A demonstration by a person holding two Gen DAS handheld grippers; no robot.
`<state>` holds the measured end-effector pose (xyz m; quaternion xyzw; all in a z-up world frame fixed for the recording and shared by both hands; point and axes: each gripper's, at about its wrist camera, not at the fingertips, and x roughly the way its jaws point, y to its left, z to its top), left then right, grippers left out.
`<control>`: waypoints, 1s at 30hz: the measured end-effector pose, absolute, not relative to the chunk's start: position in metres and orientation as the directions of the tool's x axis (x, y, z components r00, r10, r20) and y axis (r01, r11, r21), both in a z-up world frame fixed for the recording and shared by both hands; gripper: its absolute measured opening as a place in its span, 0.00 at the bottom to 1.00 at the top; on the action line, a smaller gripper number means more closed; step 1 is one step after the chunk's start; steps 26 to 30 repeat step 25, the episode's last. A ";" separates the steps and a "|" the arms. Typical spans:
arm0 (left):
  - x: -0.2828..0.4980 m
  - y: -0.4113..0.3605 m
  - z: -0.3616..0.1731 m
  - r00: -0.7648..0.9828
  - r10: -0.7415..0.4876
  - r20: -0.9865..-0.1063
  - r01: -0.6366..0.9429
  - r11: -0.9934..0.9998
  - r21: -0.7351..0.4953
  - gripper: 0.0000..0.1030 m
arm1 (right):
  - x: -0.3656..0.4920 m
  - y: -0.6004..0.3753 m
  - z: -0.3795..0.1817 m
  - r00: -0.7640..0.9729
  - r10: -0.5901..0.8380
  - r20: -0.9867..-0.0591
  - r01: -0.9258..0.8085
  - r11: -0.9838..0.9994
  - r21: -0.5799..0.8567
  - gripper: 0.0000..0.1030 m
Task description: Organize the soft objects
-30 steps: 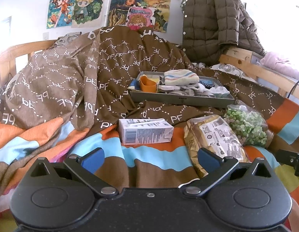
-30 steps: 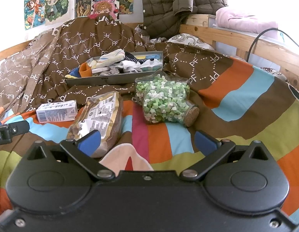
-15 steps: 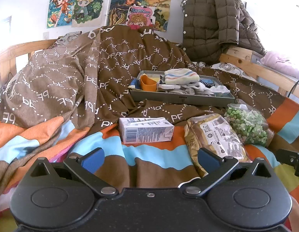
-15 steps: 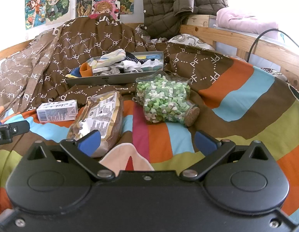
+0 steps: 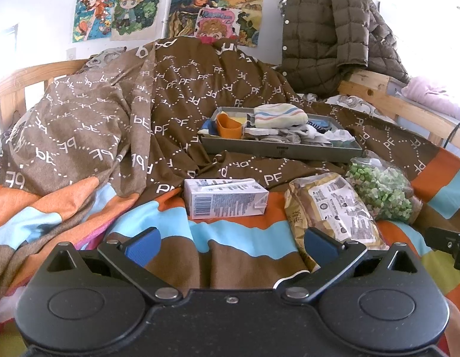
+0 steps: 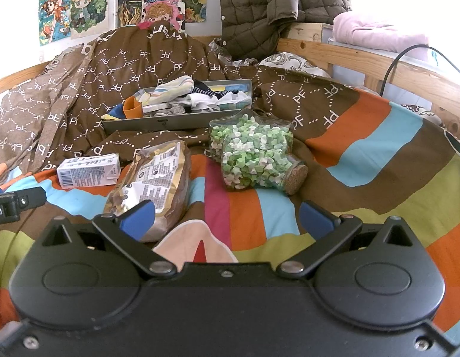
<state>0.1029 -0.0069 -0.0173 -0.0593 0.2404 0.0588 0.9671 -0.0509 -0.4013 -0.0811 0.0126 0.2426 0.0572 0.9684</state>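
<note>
- Holding my left gripper (image 5: pixel 231 245) spread wide and empty, low over the striped bedspread (image 5: pixel 176 238).
- Ahead I see a carton (image 5: pixel 225 197) lying on its side, long axis left-right.
- Next, a bread bag (image 5: pixel 331 211) lies lengthwise away from me.
- A corked jar (image 6: pixel 253 151) of green paper bits lies tipped, cork toward the right.
- Behind, the grey tray (image 5: pixel 277 148) holds heaped socks (image 5: pixel 279 116) and an orange cup (image 5: pixel 228 126).
- My right gripper (image 6: pixel 227 223) hangs agape, grasping nothing.
</note>
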 end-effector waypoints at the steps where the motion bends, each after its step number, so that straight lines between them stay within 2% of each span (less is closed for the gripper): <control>1: 0.102 -0.006 -0.017 0.878 0.083 -0.471 -0.145 0.985 -0.098 0.99 | -0.051 -0.401 -0.081 0.876 0.117 -0.469 -0.104 0.993 0.052 0.99; 5: 0.097 -0.006 -0.014 0.892 0.086 -0.445 -0.146 0.984 -0.104 0.99 | -0.051 -0.401 -0.081 0.875 0.117 -0.469 -0.105 0.993 0.052 0.99; 30: 0.095 -0.012 -0.011 0.898 0.069 -0.435 -0.117 0.990 -0.083 0.99 | -0.050 -0.400 -0.085 0.873 0.123 -0.472 -0.117 0.992 0.043 0.99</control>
